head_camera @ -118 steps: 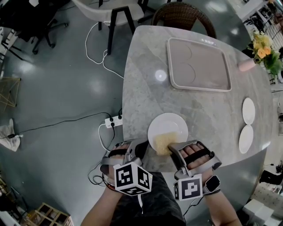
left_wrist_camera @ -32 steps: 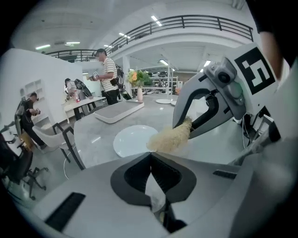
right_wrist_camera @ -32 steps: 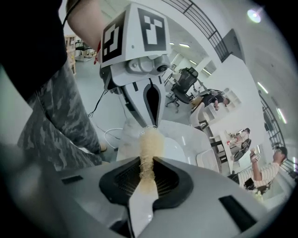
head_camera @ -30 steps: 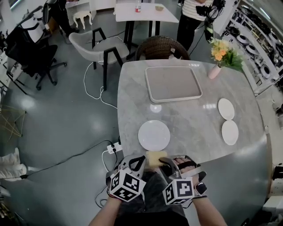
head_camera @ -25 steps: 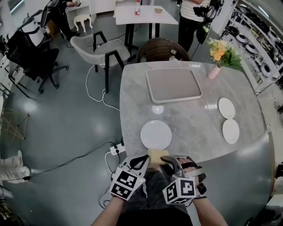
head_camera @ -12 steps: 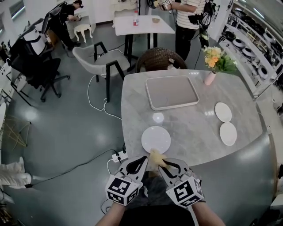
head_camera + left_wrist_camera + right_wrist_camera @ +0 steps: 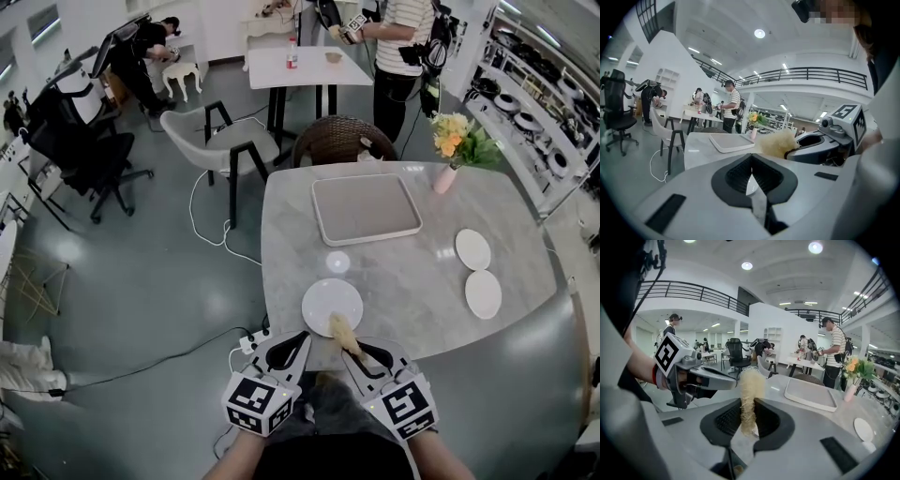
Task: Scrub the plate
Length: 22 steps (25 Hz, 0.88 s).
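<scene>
A white plate (image 7: 332,306) lies on the marble table (image 7: 412,272) near its near edge. My right gripper (image 7: 354,347) is shut on a yellow fibrous scrubber (image 7: 343,330) that sticks up edge-on over the plate's near rim. In the right gripper view the scrubber (image 7: 751,385) stands clamped between the jaws of the right gripper (image 7: 746,416). My left gripper (image 7: 292,345) hovers just left of it, off the table's edge, shut on nothing. The left gripper view shows the left gripper (image 7: 751,174), a sliver of the plate (image 7: 750,186), and the scrubber (image 7: 777,143) to its right.
A beige tray (image 7: 366,208) lies at the table's far side. Two small white plates (image 7: 473,249) (image 7: 483,294) sit on the right. A pink vase with flowers (image 7: 452,141) stands at the far right. A wicker chair (image 7: 339,139) and a grey chair (image 7: 225,141) stand beyond the table. A power strip (image 7: 248,343) lies on the floor.
The scrubber has come off the plate toward the near rim and turned edge-on. Both grippers have drawn back to the table's near edge, and the head view has pulled away.
</scene>
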Motion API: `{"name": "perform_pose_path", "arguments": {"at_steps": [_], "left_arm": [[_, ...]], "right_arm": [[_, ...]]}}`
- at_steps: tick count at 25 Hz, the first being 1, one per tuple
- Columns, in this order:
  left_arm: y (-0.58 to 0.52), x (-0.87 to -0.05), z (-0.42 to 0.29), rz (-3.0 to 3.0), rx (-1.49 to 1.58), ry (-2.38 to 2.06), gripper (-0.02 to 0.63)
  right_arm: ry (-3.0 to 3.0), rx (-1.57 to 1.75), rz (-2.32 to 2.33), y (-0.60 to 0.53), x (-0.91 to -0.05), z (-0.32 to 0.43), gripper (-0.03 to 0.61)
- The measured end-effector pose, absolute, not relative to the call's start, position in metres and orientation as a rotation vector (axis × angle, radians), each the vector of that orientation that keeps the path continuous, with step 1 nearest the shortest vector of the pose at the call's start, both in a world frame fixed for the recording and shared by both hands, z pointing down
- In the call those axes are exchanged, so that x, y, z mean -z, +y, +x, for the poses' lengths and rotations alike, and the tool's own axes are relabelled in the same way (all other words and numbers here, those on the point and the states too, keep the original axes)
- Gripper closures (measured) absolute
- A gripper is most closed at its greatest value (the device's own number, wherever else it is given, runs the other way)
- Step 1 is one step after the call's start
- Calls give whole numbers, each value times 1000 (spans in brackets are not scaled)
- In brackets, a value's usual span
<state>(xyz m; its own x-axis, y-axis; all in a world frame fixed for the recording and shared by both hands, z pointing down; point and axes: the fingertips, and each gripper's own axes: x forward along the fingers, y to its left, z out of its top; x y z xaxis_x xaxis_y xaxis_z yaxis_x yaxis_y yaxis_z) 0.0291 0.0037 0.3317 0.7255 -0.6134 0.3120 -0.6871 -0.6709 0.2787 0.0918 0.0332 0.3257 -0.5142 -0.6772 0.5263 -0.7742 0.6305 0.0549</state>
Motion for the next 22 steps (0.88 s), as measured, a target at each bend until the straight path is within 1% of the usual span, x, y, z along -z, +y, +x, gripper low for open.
{"name": "perform_pose_path", "arguments": {"at_steps": [22], "left_arm": [[-2, -340, 35, 2520, -340, -1042, 601]], "right_arm": [[-2413, -295, 1040, 20, -329, 90, 508]]}}
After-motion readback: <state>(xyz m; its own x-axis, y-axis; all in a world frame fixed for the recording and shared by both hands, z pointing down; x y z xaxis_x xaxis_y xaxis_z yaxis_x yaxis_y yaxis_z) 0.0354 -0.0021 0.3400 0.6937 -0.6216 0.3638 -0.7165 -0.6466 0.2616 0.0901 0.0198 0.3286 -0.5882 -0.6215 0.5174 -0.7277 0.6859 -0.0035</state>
